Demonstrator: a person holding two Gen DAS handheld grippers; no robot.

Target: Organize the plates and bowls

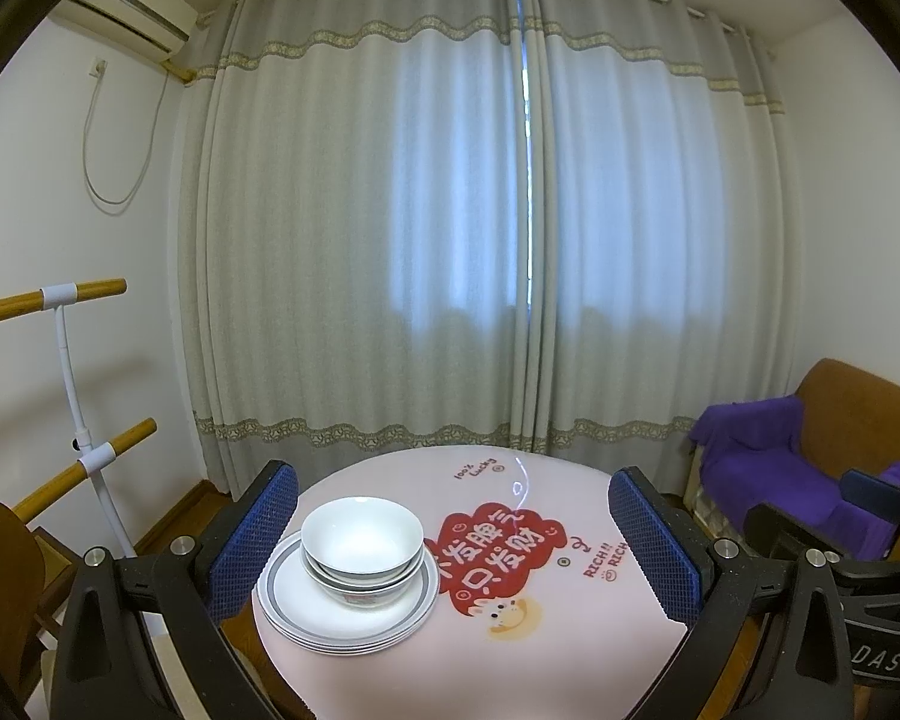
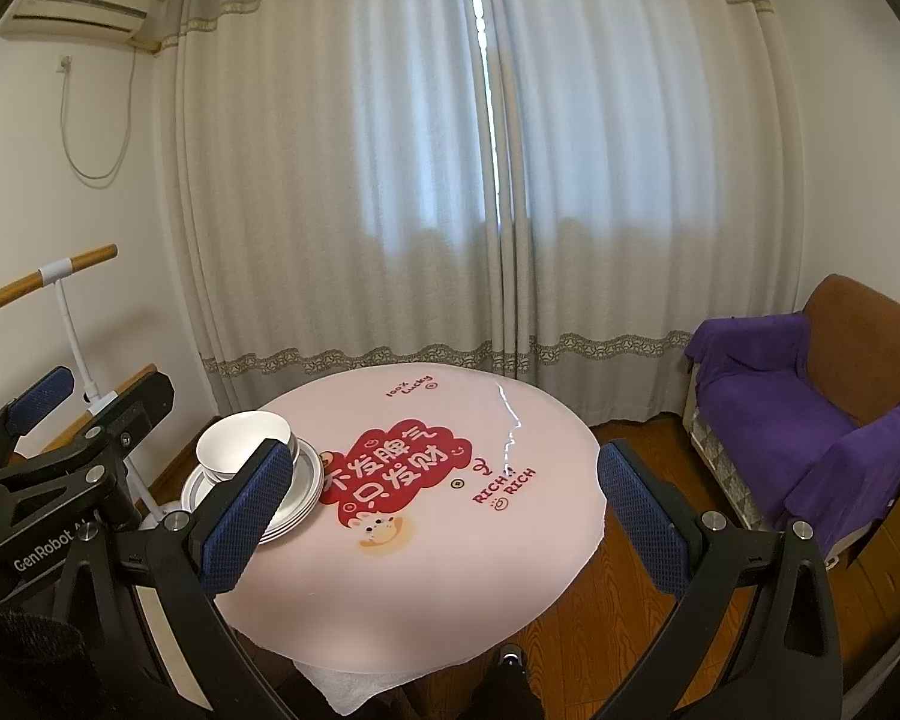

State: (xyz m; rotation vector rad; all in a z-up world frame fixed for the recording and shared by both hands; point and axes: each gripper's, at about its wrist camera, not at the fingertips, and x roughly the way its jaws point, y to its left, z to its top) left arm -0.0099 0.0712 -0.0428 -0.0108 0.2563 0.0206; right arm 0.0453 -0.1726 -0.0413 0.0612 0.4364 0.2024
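Observation:
A stack of white bowls [image 1: 361, 543] sits on a stack of white plates with grey rims [image 1: 348, 606] at the left side of the round pink table [image 1: 570, 630]. The same bowls [image 2: 243, 441] and plates [image 2: 306, 480] show in the right wrist view at the table's left edge. My left gripper [image 1: 453, 546] is open and empty, held back above the table's near edge, its left finger beside the stack. My right gripper [image 2: 444, 516] is open and empty above the table's front. The left gripper body [image 2: 60, 462] shows at the left of the right wrist view.
The table [image 2: 426, 588] carries a red cartoon print. A brown armchair with a purple blanket [image 2: 810, 408] stands to the right. A white stand with wooden bars [image 1: 84, 408] is at the left wall. Grey curtains [image 1: 480, 210] hang behind. The floor is wood.

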